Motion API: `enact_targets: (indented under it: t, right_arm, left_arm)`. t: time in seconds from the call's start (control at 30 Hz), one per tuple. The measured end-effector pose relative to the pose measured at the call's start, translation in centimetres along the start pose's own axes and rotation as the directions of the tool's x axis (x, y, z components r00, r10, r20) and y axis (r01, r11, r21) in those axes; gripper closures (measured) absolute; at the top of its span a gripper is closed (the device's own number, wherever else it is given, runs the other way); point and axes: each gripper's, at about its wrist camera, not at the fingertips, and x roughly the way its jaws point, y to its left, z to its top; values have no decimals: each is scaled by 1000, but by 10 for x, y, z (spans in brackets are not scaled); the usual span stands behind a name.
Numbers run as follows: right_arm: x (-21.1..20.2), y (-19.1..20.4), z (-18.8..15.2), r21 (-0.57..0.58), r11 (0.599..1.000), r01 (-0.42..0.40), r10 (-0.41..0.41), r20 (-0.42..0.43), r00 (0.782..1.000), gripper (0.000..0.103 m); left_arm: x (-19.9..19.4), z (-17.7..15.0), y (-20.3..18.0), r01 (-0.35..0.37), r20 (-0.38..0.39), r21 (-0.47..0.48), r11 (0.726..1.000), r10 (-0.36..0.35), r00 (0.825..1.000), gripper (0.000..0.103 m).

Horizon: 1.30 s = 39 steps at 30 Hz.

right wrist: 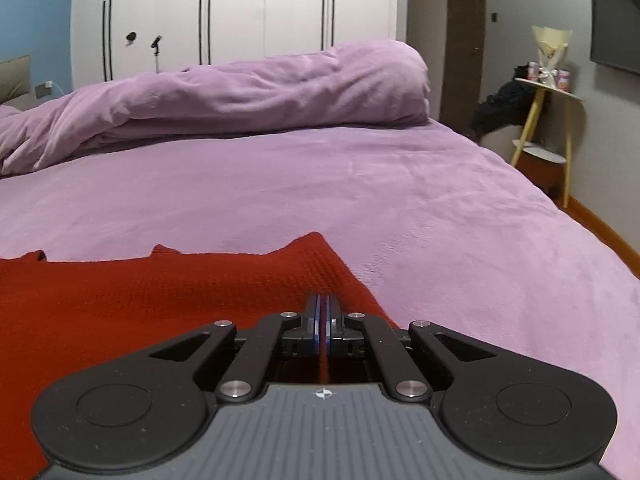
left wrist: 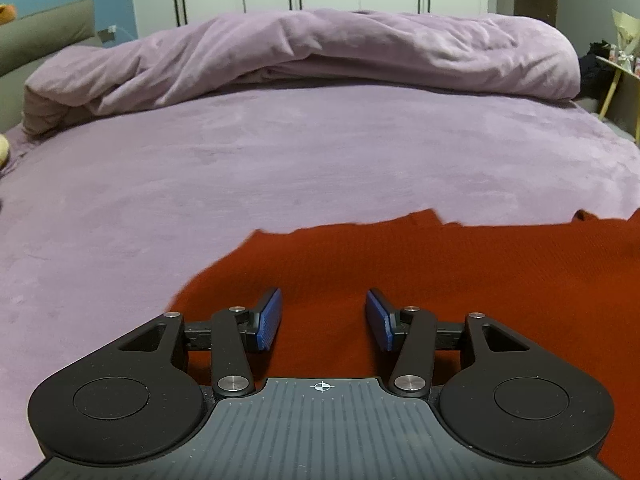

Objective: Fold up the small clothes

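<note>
A red knitted garment [left wrist: 440, 272] lies spread flat on the purple bed sheet [left wrist: 280, 160]. My left gripper [left wrist: 323, 300] is open, its blue pads [left wrist: 269, 320] apart just above the garment's near left part, holding nothing. In the right wrist view the same red garment [right wrist: 140, 300] fills the lower left. My right gripper [right wrist: 322, 304] is shut over the garment's right edge. A thin strip of red cloth shows between its pads, so it seems to pinch the garment.
A rumpled purple duvet [left wrist: 320, 48] lies piled across the far side of the bed. White wardrobes [right wrist: 240, 12] stand behind. A small side table [right wrist: 548, 92] with items stands right of the bed, by the floor edge.
</note>
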Motion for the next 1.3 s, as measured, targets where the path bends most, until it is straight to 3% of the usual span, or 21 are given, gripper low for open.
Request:
enact_targets:
  t: [0.13, 0.23, 0.3, 0.37, 0.43, 0.47, 0.53, 0.63, 0.67, 0.77, 0.87, 1.03, 1.13, 1.2, 1.3]
  right_arm:
    - [-11, 10, 6, -20, 998, 64, -64, -14, 998, 102]
    - [-35, 10, 3, 6, 999, 43, -43, -23, 999, 101]
    - [-57, 12, -1, 31, 999, -21, 22, -13, 1000, 99]
    - [-87, 18, -9, 48, 995, -92, 91, 7, 996, 98]
    - [-110, 27, -18, 56, 985, -163, 162, 15, 987, 98]
    - [-121, 33, -24, 67, 979, -192, 192, 17, 981, 97]
    - [-136, 51, -35, 79, 962, -261, 262, -6, 965, 95]
    - [-148, 84, -49, 72, 937, -341, 344, -36, 938, 95]
    - [-150, 94, -53, 61, 935, -351, 354, -50, 934, 95]
    - [-151, 118, -60, 68, 919, -388, 393, -76, 917, 95]
    - [-149, 137, -62, 61, 917, -393, 397, -89, 913, 94]
    - [-149, 161, -59, 42, 907, -420, 422, -81, 903, 92]
    - [-149, 179, -62, -39, 910, -413, 409, -86, 909, 92]
    - [-140, 189, -69, -76, 914, -399, 387, -138, 912, 92]
    - [-139, 187, -69, -62, 908, -414, 402, -153, 903, 92]
  left_arm:
    - [-18, -12, 43, -58, 2, -45, 997, 58, 998, 45]
    - [-30, -25, 76, -160, -30, -61, 985, 158, 987, 44]
    - [-40, -36, 103, -192, -68, -113, 975, 185, 980, 50]
    - [-56, -48, 127, -148, -97, -199, 969, 131, 987, 50]
    - [-75, -60, 144, -21, -98, -289, 957, -8, 995, 49]
    - [-84, -67, 149, 65, -96, -337, 939, -103, 990, 48]
    - [-95, -81, 155, 211, -79, -432, 877, -269, 960, 48]
    - [-92, -95, 160, 320, -73, -551, 771, -426, 902, 48]
    - [-91, -96, 160, 317, -79, -588, 744, -443, 893, 48]
    - [-92, -94, 158, 340, -40, -598, 726, -450, 892, 46]
    - [-73, -95, 157, 341, -61, -644, 685, -490, 869, 49]
    - [-43, -93, 160, 353, 0, -722, 594, -511, 859, 65]
    - [-34, -96, 162, 341, 16, -758, 557, -506, 863, 77]
    - [-33, -95, 163, 336, 22, -765, 550, -499, 867, 82]
    - [-41, -90, 163, 336, 23, -740, 583, -477, 879, 86]
